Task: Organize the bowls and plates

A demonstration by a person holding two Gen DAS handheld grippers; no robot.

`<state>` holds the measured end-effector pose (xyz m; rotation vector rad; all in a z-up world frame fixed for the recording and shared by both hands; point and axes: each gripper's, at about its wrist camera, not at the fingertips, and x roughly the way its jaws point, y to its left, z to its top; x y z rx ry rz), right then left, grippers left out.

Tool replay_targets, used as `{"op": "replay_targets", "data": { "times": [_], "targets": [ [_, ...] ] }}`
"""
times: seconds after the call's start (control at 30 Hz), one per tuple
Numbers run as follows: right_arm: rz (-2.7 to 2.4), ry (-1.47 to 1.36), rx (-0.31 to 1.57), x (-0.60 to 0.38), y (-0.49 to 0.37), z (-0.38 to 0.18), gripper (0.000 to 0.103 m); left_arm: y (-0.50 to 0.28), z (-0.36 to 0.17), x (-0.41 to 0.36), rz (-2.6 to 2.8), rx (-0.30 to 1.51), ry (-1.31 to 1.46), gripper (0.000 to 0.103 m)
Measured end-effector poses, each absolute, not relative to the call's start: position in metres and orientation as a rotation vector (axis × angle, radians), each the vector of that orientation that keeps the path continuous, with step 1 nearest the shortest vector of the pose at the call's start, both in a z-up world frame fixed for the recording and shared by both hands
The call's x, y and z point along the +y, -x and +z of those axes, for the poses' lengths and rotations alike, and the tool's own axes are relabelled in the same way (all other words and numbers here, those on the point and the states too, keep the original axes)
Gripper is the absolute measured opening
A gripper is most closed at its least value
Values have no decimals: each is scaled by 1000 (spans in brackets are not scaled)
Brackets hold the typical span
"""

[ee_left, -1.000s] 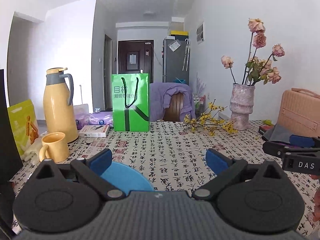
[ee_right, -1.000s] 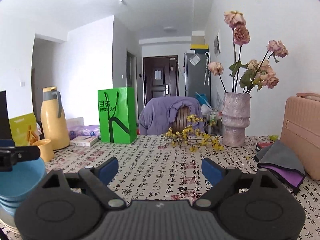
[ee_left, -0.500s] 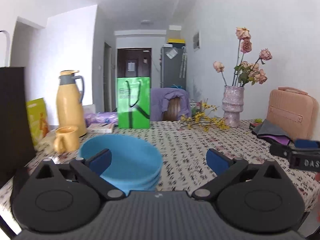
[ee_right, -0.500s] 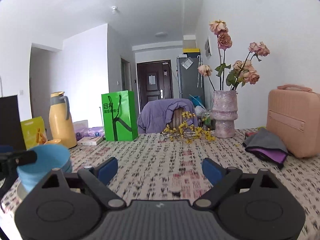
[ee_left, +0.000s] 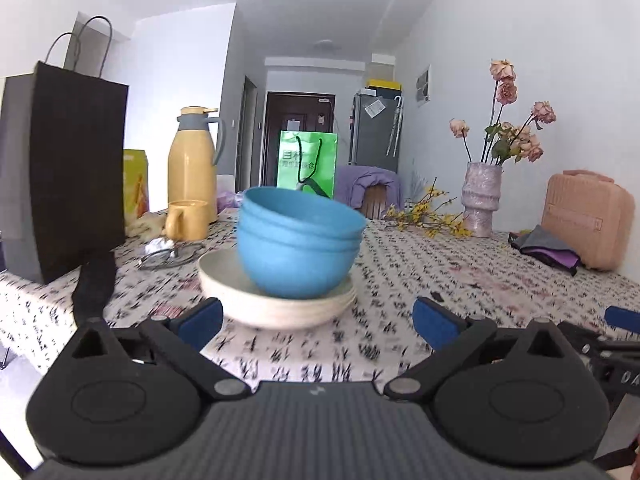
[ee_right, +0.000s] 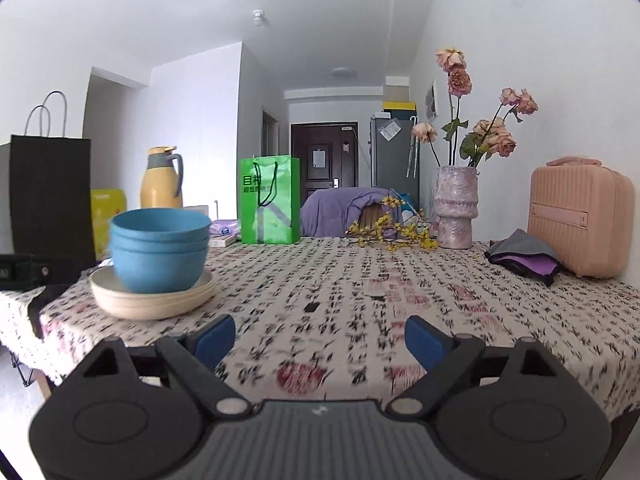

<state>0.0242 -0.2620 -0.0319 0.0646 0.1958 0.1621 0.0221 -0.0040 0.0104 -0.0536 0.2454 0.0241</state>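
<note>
Blue bowls (ee_left: 298, 252), three by the rims that show, sit nested on a stack of cream plates (ee_left: 248, 296) near the table's front left corner; how many plates cannot be told. A second ago the left wrist camera saw only a slice of a blue bowl between its fingers; now both grippers have pulled back and sunk, so the whole stack stands in view beyond them and the front edge of the patterned tablecloth (ee_right: 360, 280) shows. The left gripper (ee_left: 318, 318) has its jaws wide apart and empty, just short of the plates. The right gripper (ee_right: 320, 336) is likewise spread wide, as it was, holding nothing, with bare cloth ahead of it. Also on the table: one black paper bag (ee_left: 64, 168) at the left edge, one yellow flask (ee_left: 192, 168), one yellow mug (ee_left: 188, 220), one green bag (ee_right: 270, 200), one vase (ee_right: 456, 208) of dried roses, one pink case (ee_right: 580, 220) at the right by the wall, and one folded grey and purple cloth (ee_right: 524, 256). The middle and right of the table lie open.
</note>
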Motion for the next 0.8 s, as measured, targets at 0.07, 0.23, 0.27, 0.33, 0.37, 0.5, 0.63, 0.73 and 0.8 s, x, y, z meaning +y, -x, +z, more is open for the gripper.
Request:
{"op": "replay_targets", "data": {
  "times": [0.07, 0.23, 0.27, 0.33, 0.37, 0.5, 0.63, 0.73, 0.8],
  "targets": [
    [153, -91, 189, -264, -18, -33, 92, -19, 6, -4, 28, 261, 36, 103],
    [154, -131, 199, -263, -18, -36, 92, -20, 3, -3, 32, 256, 14, 103],
    [160, -130, 211, -262, -21, -38, 92, -20, 3, -2, 37, 256, 17, 103],
    [176, -133, 231, -260, -23, -40, 92, -20, 0, 0, 41, 266, 23, 103],
    [182, -133, 239, -259, -25, -41, 92, -20, -1, 0, 43, 271, 24, 103],
    [185, -139, 257, -259, -26, -43, 92, -21, -4, 0, 40, 283, 22, 103],
    [188, -119, 255, -255, -25, -42, 92, -21, -3, 2, 45, 289, 32, 103],
    [190, -114, 250, -254, -23, -42, 92, -20, -2, 0, 41, 282, 25, 103],
    [186, -118, 251, -255, -23, -43, 92, -19, -1, 0, 36, 279, 23, 103]
  ]
}}
